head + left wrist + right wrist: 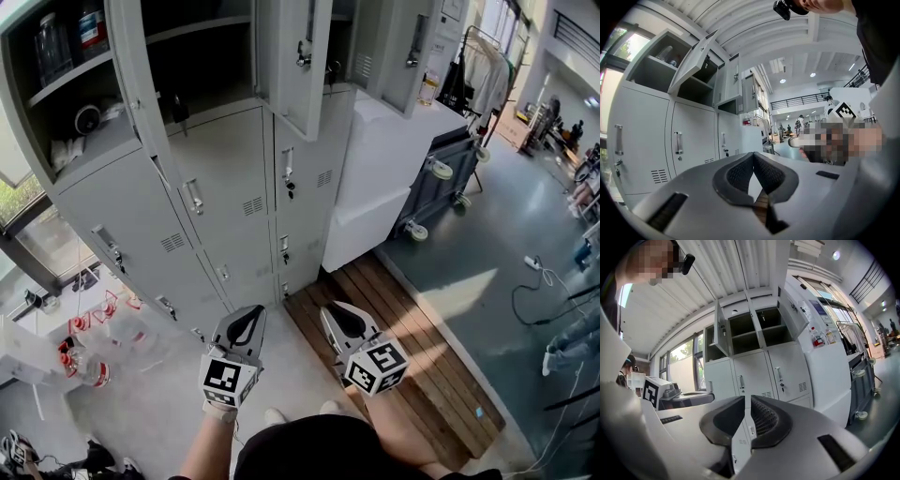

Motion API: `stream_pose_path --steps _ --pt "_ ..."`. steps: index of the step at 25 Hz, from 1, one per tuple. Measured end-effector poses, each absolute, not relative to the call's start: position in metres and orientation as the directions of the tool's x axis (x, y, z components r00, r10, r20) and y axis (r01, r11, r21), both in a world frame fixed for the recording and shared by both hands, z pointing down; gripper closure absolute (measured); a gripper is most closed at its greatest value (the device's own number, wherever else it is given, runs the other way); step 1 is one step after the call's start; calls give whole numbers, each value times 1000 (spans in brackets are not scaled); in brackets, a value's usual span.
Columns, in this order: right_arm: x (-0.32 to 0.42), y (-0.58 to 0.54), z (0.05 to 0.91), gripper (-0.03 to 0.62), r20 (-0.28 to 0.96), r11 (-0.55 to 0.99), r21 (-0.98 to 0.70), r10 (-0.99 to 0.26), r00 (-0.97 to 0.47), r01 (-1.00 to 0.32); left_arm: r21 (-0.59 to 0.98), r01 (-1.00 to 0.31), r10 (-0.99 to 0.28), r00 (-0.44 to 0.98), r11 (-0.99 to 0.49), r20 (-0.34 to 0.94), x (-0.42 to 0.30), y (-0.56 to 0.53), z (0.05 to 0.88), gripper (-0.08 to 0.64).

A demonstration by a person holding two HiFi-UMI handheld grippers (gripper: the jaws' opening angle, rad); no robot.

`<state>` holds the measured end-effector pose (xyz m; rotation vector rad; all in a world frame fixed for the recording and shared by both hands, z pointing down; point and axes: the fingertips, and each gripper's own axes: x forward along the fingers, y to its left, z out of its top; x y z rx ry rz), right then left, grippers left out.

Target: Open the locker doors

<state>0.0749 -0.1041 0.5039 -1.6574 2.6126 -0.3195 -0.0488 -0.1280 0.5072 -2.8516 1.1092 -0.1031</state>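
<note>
A bank of grey lockers (220, 202) fills the top of the head view. Its upper doors (298, 56) hang open, showing shelves with jars and small items. The middle and lower doors are closed, each with a handle (194, 197). My left gripper (246, 323) is held low in front of the lockers, well short of them, with its jaws shut and empty. My right gripper (342, 319) is beside it, its jaws nearly together and nothing between them. The left gripper view shows the left gripper (753, 157) facing the closed doors (689, 140). The right gripper (746, 401) points at the lockers (754, 366).
A white cabinet (394, 159) stands right of the lockers, with a grey wheeled cart (450, 178) behind it. Wooden decking (394, 328) lies on the floor at my right. Red and white items (84, 347) sit on the floor at left. A cable (539, 281) trails far right.
</note>
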Motion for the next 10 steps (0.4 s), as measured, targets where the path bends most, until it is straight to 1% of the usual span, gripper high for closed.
stream_pose_path --steps 10 --pt "59 -98 504 540 82 394 -207 -905 -417 -896 -87 -665 -669 743 -742 30 -68 -126 508 541"
